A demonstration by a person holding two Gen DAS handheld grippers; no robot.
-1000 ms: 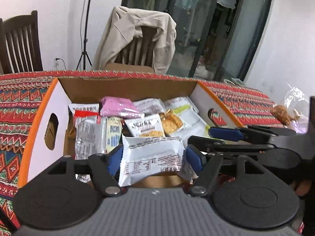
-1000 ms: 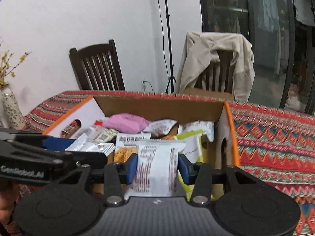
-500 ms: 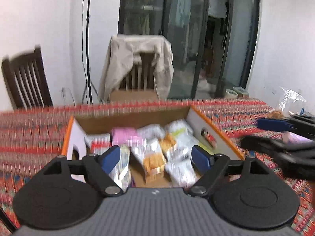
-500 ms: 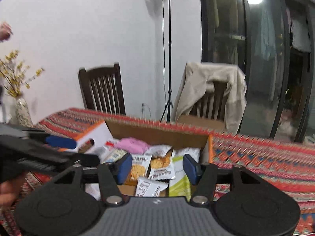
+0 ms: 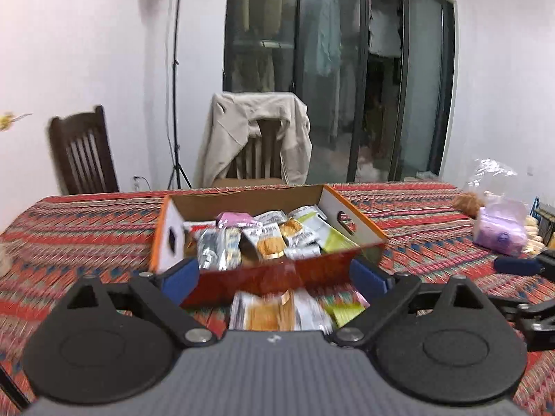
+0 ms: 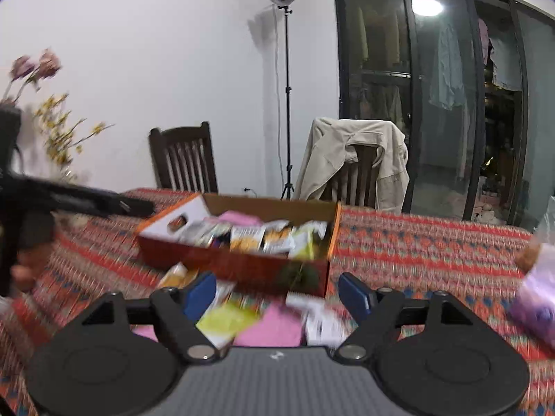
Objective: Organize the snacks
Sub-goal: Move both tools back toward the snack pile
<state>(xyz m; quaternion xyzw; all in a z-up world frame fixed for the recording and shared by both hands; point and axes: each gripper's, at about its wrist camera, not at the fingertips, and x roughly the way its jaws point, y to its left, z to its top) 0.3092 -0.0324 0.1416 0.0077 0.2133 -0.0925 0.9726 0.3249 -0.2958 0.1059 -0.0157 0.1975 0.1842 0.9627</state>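
Observation:
An orange-edged cardboard box [image 5: 353,220] [image 6: 239,270] sits mid-table, filled with several snack packets [image 5: 267,239] [image 6: 260,237]. More loose packets [image 5: 277,312] [image 6: 242,319] lie on the cloth in front of the box, white, yellow-green and pink. My left gripper [image 5: 274,277] hangs back from the box, its jaws opening wide with nothing gripped between them. My right gripper [image 6: 277,293] is likewise pulled back, jaws opening, nothing pressed between its blue pads [image 6: 353,296]. The left gripper [image 6: 86,201] shows at the left of the right wrist view; the right gripper's blue tip [image 5: 517,265] shows at the right of the left wrist view.
A red patterned tablecloth [image 5: 86,228] covers the table. A clear bag with a purple tissue pack [image 5: 499,228] [image 6: 537,294] lies at the right. Two chairs [image 5: 83,152] [image 5: 260,149] stand behind, one draped with a beige jacket. A vase of flowers [image 6: 52,128] stands at the far left.
Both grippers let go of their white packets over the box, opened wide and drew back and up. The box now looks farther away, and loose packets in front of it have come into view.

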